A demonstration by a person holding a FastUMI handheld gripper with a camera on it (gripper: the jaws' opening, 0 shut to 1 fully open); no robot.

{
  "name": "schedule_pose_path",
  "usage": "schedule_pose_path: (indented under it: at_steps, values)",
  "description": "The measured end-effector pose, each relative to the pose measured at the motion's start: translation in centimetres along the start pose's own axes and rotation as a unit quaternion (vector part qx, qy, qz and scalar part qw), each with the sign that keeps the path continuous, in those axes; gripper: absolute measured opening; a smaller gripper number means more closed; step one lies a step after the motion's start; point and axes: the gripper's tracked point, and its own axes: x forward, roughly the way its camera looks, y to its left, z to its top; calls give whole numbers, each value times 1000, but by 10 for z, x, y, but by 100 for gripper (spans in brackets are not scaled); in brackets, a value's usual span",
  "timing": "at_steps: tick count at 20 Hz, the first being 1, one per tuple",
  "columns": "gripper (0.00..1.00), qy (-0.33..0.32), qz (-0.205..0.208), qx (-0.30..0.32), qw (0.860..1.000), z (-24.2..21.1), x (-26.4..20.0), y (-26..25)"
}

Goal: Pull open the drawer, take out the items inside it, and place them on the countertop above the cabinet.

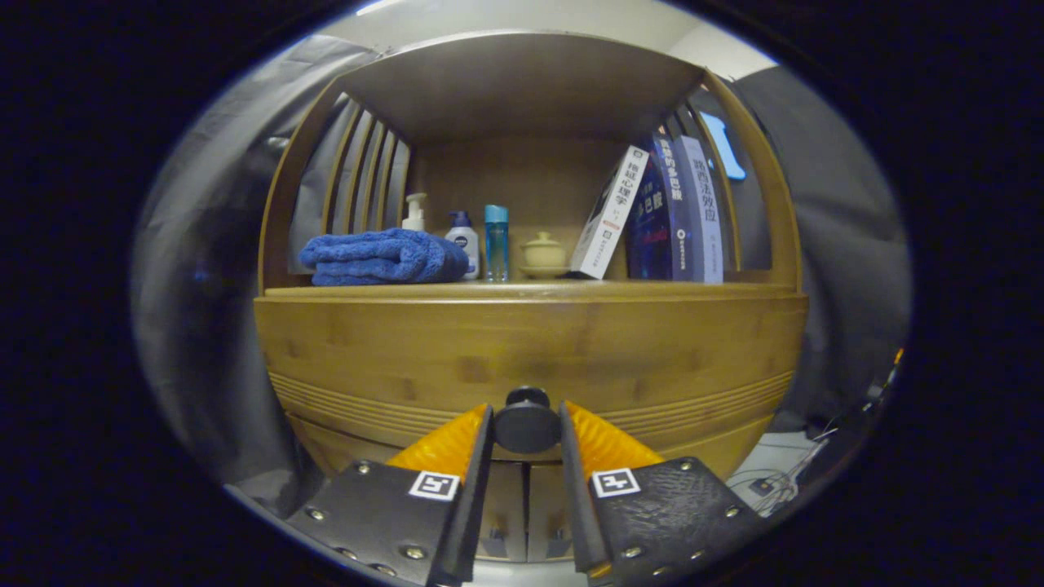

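Note:
A bamboo cabinet fills the view, and its drawer front point(530, 350) is flush and closed. A round dark knob point(527, 421) sticks out of the drawer's lower middle. My gripper point(527, 428) has one finger on each side of that knob, both pressing against it. The countertop point(530, 290) runs just above the drawer. The drawer's contents are hidden.
On the countertop lie a folded blue towel point(379, 256), a pump bottle point(415, 212), a white bottle point(463, 238), a teal bottle point(496, 241), a small lidded pot point(544, 253) and several leaning books point(661, 212). Cabinet doors point(522, 505) sit below the drawer.

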Motion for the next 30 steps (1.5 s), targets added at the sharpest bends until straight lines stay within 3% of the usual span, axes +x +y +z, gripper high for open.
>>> schedule_pose_path:
  at_steps: [4,7,10,16,19,30]
  values:
    - [45,-7,-12,-14,1000,4,6,-2]
    - [45,11,-10,38,999,6,17,-2]
    - [45,-19,-2,74,997,11,15,-3]
    - [45,-29,2,-21,999,6,17,-1]
    - [34,-5,4,18,1000,0,11,0]
    - [34,16,12,20,1000,-7,-47,-6]
